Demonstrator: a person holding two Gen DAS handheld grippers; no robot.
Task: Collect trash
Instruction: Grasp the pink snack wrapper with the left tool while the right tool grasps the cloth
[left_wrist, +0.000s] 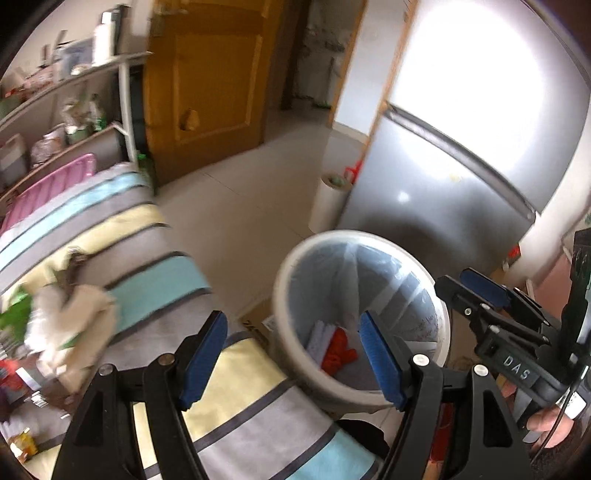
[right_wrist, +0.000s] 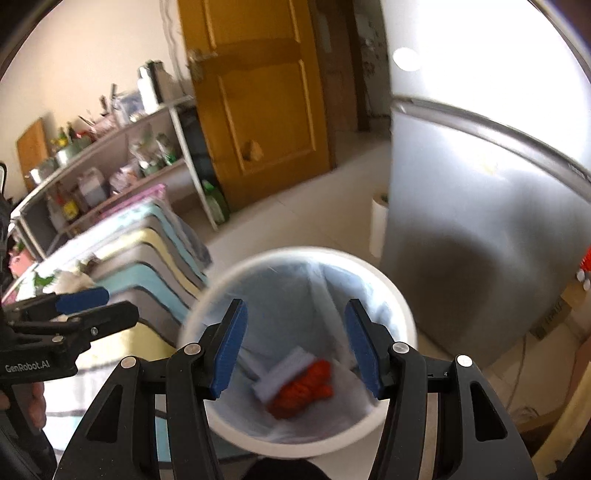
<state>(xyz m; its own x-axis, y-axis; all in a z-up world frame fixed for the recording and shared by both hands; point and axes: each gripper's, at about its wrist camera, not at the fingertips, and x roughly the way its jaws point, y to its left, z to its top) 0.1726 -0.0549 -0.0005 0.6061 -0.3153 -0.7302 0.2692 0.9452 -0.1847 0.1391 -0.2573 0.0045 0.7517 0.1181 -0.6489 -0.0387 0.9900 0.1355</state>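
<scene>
Left wrist view: left gripper (left_wrist: 295, 354) nearest, blue pads (left_wrist: 380, 363) spread wide, nothing between them, released. Just beyond and below, a white bin (left_wrist: 360, 317) lined with a clear bag, standing on the floor (left_wrist: 236, 199) hard against the striped table (left_wrist: 155, 280). Inside the bin, at the bottom, an orange wrapper (left_wrist: 338, 350) touching a white packet (left_wrist: 319, 338). At right, the right gripper (left_wrist: 476, 291) over the bin's far rim, held by a hand (left_wrist: 546, 421). On the table at left, a crumpled pale paper bag (left_wrist: 70, 325) and blurred litter. Behind, a shelf (left_wrist: 70, 110) of bottles, a wooden door (left_wrist: 210, 85), a grey fridge (left_wrist: 454, 177).

Right wrist view: right gripper (right_wrist: 295, 347) nearest, pads (right_wrist: 364, 350) apart and empty, released, hanging directly above the bin (right_wrist: 391, 291). Seen between the pads, the orange wrapper (right_wrist: 306, 387) and white packet (right_wrist: 280, 376) lying together on the bag's bottom, somewhat blurred. At left, the left gripper (right_wrist: 92, 306) over the table (right_wrist: 147, 280) edge, beside the bin. Shelf (right_wrist: 110, 162), door (right_wrist: 258, 92) and fridge (right_wrist: 480, 229) behind.
</scene>
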